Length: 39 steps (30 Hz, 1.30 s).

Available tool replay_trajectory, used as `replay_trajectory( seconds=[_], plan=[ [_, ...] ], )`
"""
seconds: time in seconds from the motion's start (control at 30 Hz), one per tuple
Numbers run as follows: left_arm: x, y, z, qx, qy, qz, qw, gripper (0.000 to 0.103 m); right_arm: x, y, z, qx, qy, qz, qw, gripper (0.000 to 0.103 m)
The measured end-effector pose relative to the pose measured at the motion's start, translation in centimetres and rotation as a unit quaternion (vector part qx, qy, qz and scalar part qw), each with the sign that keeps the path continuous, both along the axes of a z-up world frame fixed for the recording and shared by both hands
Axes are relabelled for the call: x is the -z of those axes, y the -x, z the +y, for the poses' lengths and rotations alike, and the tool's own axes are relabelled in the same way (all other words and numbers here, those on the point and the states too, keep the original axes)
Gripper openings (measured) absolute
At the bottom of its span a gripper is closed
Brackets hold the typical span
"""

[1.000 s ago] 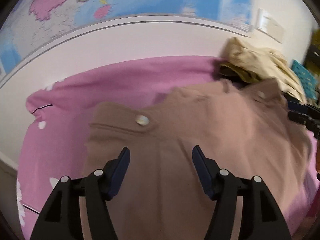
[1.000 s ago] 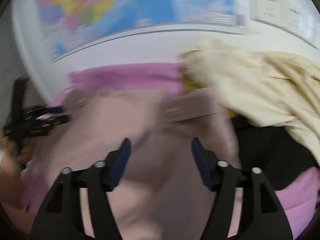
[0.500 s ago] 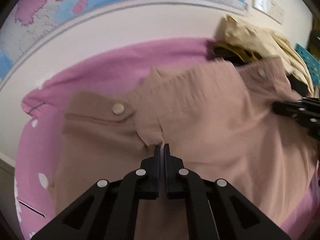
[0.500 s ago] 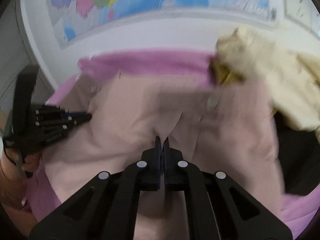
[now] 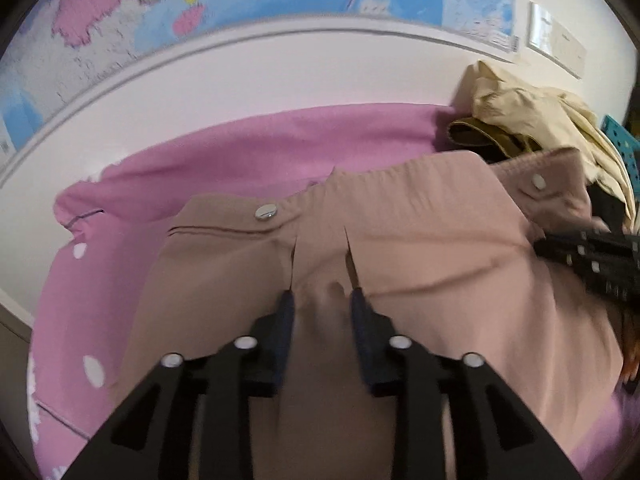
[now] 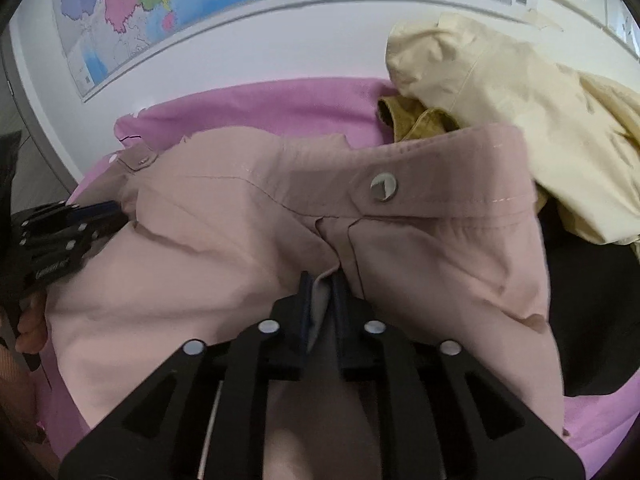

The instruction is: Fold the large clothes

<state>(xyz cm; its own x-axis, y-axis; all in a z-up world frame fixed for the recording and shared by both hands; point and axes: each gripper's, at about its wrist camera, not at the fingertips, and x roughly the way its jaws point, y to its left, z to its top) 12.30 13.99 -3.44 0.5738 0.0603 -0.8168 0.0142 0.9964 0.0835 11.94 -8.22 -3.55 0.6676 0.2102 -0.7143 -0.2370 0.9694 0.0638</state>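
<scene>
Item: dusty-pink snap-button jacket on pink sheet; left tongs and right tongs, both just reopening, straddle loose puckers unclamped, so the cloth may slip out when lifted.

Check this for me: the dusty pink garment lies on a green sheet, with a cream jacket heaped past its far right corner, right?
Not quite. The sheet under the dusty pink garment is pink, not green, as the right wrist view shows. The rest holds: the cream jacket is heaped past its far right corner.
</scene>
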Motion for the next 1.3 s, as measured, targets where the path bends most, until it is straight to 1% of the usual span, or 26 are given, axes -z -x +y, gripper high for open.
replay_trajectory(
  seconds=[0.03,0.1,0.13,0.17,0.23,0.3,0.4,0.43,0.47,0.5,0.57,0.6,0.63,0.67,0.7,0.77,0.87,0.9,0.93,0.97,1.03,1.1,1.13,1.17,1.2,1.3],
  plan=[
    [-0.2,0.7,-0.2,0.003,-0.006,-0.001,1.0,0.031,-0.3,0.5,-0.2,-0.005,-0.005,0.0,1.0,0.026],
    [-0.1,1.5,-0.4,0.004,-0.007,0.002,1.0,0.032,-0.3,0.8,-0.2,-0.011,-0.019,-0.006,1.0,0.038],
    [0.0,1.7,-0.5,0.002,-0.009,0.004,0.9999,0.032,-0.8,1.8,-0.4,-0.017,-0.027,-0.014,0.999,0.042],
    [0.2,2.0,-0.5,0.0,-0.01,0.007,0.9999,0.032,-1.0,1.8,0.2,-0.02,-0.03,-0.018,0.999,0.043],
    [0.6,2.3,-0.2,-0.005,-0.007,0.012,0.9999,0.032,-1.6,3.4,0.2,-0.034,-0.038,-0.031,0.998,0.043],
    [0.8,2.4,-0.2,-0.006,-0.003,0.014,0.9999,0.034,-2.0,4.4,0.6,-0.053,-0.038,-0.036,0.997,0.044],
    [1.4,2.4,-0.3,-0.008,-0.002,0.014,0.9999,0.036,-1.2,4.6,1.0,-0.061,-0.016,-0.028,0.998,0.044],
    [1.5,2.5,-0.1,-0.01,-0.002,0.015,0.9998,0.038,-0.6,4.1,0.9,-0.054,-0.006,-0.022,0.998,0.044],
    [1.8,2.3,0.0,-0.012,-0.002,0.015,0.9998,0.039,0.3,3.5,0.4,-0.035,-0.001,-0.012,0.999,0.044],
    [2.2,2.1,0.0,-0.014,-0.005,0.017,0.9997,0.039,1.0,2.8,-0.2,-0.022,-0.005,-0.004,1.0,0.042],
    [2.4,1.9,0.0,-0.018,-0.01,0.018,0.9996,0.041,1.6,2.2,-0.9,-0.014,-0.03,-0.003,0.999,0.042],
    [2.3,2.0,0.0,-0.019,-0.015,0.018,0.9995,0.042,1.5,2.1,-1.1,-0.01,-0.038,-0.002,0.999,0.042],
    [2.2,2.1,0.0,-0.021,-0.018,0.019,0.9994,0.045,1.2,2.1,-1.2,-0.006,-0.043,0.0,0.999,0.043],
    [1.9,2.3,0.0,-0.022,-0.019,0.018,0.9994,0.051,0.9,2.3,-1.1,-0.006,-0.043,-0.003,0.999,0.044],
    [1.6,2.6,0.2,-0.023,-0.017,0.017,0.9994,0.053,0.5,2.6,-1.0,-0.006,-0.04,-0.01,0.999,0.046],
    [0.7,3.5,0.6,-0.021,-0.004,0.007,0.9997,0.056,-0.6,4.1,-0.9,-0.018,-0.04,-0.028,0.999,0.048],
    [-0.5,5.2,0.9,-0.021,0.0,-0.007,0.9997,0.06,-2.1,6.7,-0.6,-0.047,-0.039,-0.057,0.997,0.05],
    [-0.9,5.9,0.9,-0.021,0.004,-0.011,0.9997,0.061,-2.4,7.4,-0.5,-0.057,-0.038,-0.061,0.996,0.056],
    [-1.1,6.4,1.0,-0.019,0.006,-0.013,0.9997,0.063,-2.5,8.2,-0.3,-0.074,-0.038,-0.061,0.995,0.065],
    [-1.1,7.0,0.9,-0.015,0.009,-0.014,0.9997,0.064,-2.4,8.6,0.0,-0.084,-0.038,-0.057,0.994,0.067],
    [-0.8,7.9,0.8,-0.005,0.009,-0.013,0.9999,0.065,-1.6,8.7,0.2,-0.093,-0.028,-0.048,0.994,0.067],
    [0.1,8.1,0.9,-0.008,0.003,-0.005,1.0,0.066,0.6,7.8,-0.2,-0.07,-0.01,-0.016,0.997,0.066],
    [0.6,8.0,1.0,-0.013,0.007,0.003,0.9999,0.066,1.4,7.3,-0.7,-0.061,-0.016,-0.002,0.998,0.064],
    [1.0,8.0,1.2,-0.018,0.015,0.008,0.9997,0.066,1.8,7.0,-0.9,-0.058,-0.023,0.0,0.998,0.064],
    [1.2,7.9,1.3,-0.022,0.017,0.009,0.9996,0.066,1.8,6.9,-1.0,-0.057,-0.029,-0.002,0.998,0.065],
    [1.1,8.0,1.0,-0.029,0.017,0.009,0.9994,0.066,0.9,7.0,-0.6,-0.057,-0.024,-0.012,0.998,0.065]
  ],
)
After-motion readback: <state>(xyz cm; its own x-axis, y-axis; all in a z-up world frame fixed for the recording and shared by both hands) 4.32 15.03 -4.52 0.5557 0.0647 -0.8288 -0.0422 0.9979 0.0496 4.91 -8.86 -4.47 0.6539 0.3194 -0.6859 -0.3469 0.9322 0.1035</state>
